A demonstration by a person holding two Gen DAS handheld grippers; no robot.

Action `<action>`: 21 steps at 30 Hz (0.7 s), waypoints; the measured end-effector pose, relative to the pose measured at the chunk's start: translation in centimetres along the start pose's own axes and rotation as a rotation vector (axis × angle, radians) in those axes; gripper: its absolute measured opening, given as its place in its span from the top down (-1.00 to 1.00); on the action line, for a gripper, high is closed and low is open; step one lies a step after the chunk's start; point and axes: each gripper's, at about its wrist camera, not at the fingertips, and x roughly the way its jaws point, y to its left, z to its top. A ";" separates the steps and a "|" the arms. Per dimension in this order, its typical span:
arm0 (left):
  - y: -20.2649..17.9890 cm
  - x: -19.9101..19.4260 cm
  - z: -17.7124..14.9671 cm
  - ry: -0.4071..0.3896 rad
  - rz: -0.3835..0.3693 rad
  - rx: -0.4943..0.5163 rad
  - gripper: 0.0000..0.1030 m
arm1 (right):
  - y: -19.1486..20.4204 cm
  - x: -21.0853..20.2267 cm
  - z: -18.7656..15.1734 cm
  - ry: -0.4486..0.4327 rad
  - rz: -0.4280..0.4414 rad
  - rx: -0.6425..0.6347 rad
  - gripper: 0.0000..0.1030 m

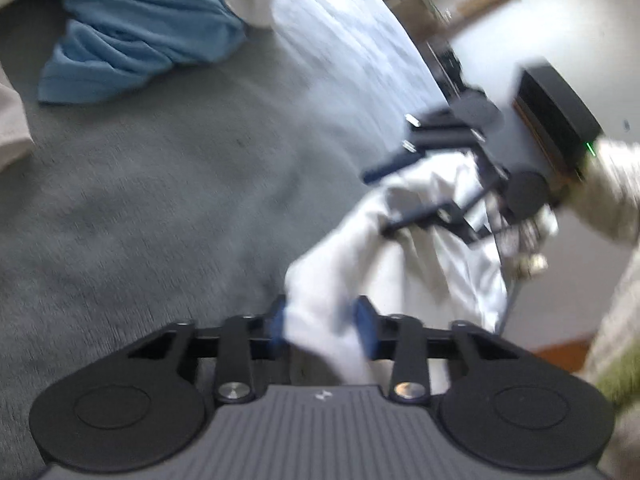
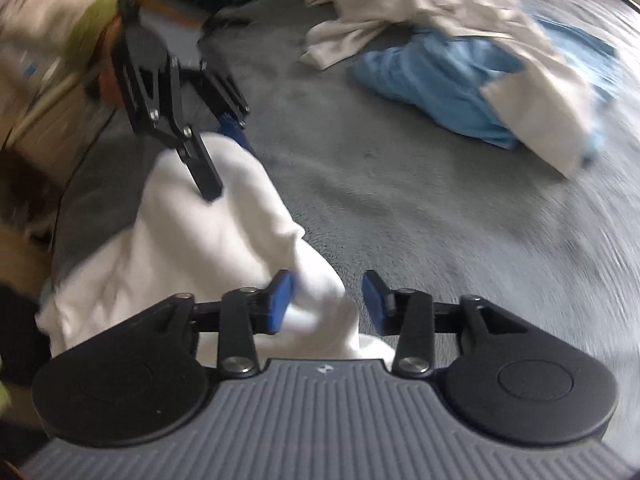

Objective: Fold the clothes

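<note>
Left wrist view: the left gripper (image 1: 322, 322) pinches a crumpled white cotton garment (image 1: 400, 248) between its blue pads on the grey carpeted surface (image 1: 180, 200). Right wrist view: the right gripper (image 2: 328, 300) stands spread, the cloth (image 2: 208, 224) touching only its left pad.

Motion blur smears white garment (image 1: 400, 248); beige cloth (image 1: 12, 120) cut off at left edge.

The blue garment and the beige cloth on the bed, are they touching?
Touching. The right wrist view shows the beige cloth draped over the blue garment, with no gap between them.
</note>
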 end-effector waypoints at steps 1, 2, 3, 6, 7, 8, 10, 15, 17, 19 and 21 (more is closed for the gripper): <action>-0.5 -0.1 -0.2 0.009 0.007 0.016 0.57 | -0.2 0.5 0.2 0.029 0.023 -0.014 0.24; -1.3 -0.4 -0.4 0.006 0.022 0.035 0.59 | -0.2 0.7 0.3 0.050 0.037 -0.023 0.48; -2.2 -0.9 -0.5 -0.007 0.038 0.060 0.62 | -0.1 0.8 0.4 0.065 0.045 -0.033 0.67; -5.2 -2.9 -1.0 -0.071 0.047 0.115 0.66 | 1.4 -0.4 0.1 0.057 -0.004 -0.101 0.84; -6.0 -3.5 -1.3 -0.085 0.048 0.122 0.68 | 1.8 -1.0 -0.1 0.048 -0.022 -0.111 0.86; -6.6 -3.7 -1.3 -0.092 0.051 0.124 0.68 | 2.2 -1.5 -0.3 0.037 -0.037 -0.110 0.86; -7.0 -4.0 -1.5 -0.096 0.058 0.114 0.71 | 2.6 -2.1 -0.6 0.022 -0.062 -0.089 0.86; -6.2 -4.7 -1.3 -0.102 0.104 0.078 0.73 | 2.9 -2.0 -1.3 0.028 -0.150 -0.114 0.87; -5.5 -4.9 -1.2 -0.106 0.131 0.045 0.73 | 2.5 -1.7 -1.3 0.034 -0.169 -0.087 0.87; -3.8 -4.5 -1.2 -0.114 0.186 -0.025 0.72 | 1.9 -1.3 -1.3 0.028 -0.204 -0.034 0.87; -2.0 -4.2 -1.3 -0.117 0.222 -0.097 0.69 | 1.2 -1.4 -1.5 0.003 -0.252 0.040 0.73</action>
